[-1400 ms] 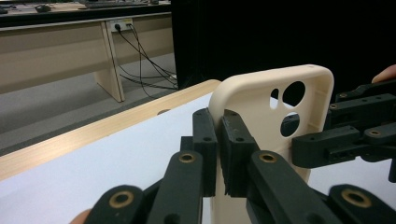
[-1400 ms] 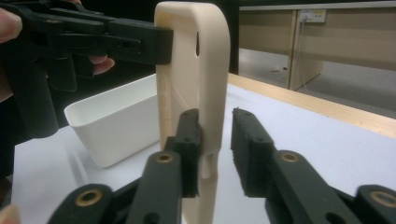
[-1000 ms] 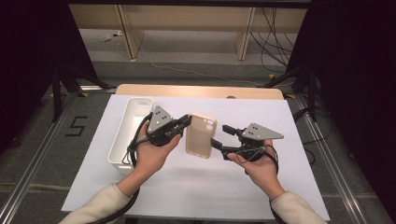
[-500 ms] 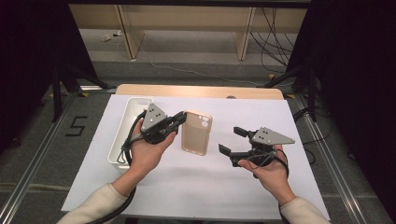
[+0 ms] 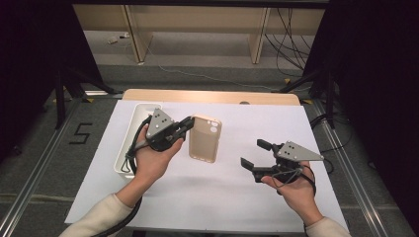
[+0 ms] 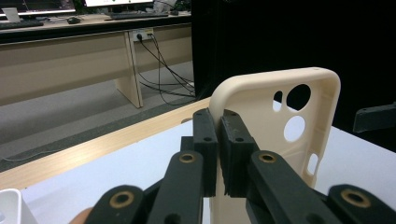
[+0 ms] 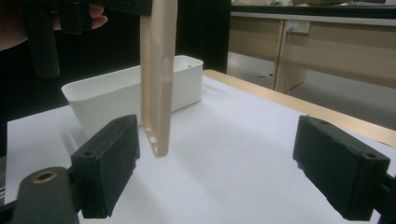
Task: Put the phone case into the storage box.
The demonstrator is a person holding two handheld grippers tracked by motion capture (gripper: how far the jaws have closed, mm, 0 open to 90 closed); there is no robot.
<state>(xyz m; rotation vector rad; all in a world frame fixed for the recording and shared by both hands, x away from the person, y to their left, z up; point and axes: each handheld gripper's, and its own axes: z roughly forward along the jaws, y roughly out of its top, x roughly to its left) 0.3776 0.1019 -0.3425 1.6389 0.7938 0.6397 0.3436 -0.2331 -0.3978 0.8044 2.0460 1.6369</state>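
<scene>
While the left gripper [image 5: 185, 123] pinches the upper left edge of the beige phone case [image 5: 203, 138], its jaws are pressed nearly together on that thin wall, as the left gripper view shows, where the case [image 6: 275, 135] stands upright with its camera holes toward the top. The case hangs off the desk, above the white sheet [image 5: 217, 197] and somewhat toward its far edge, with its lower end free. In the right gripper view the case [image 7: 159, 93] shows edge-on, hanging just beyond the left-hand pad and touching neither pad. The right gripper [image 5: 254, 154] sits well apart from the case, nearer the right edge of the sheet, with nothing between its jaws; they have just been opening and stand wide. Beside the left hand [image 5: 153, 160], a white tray [image 5: 129, 133] rests along the left edge of the sheet. A wooden strip of the desk [image 5: 212, 96] shows past the far edge.
</scene>
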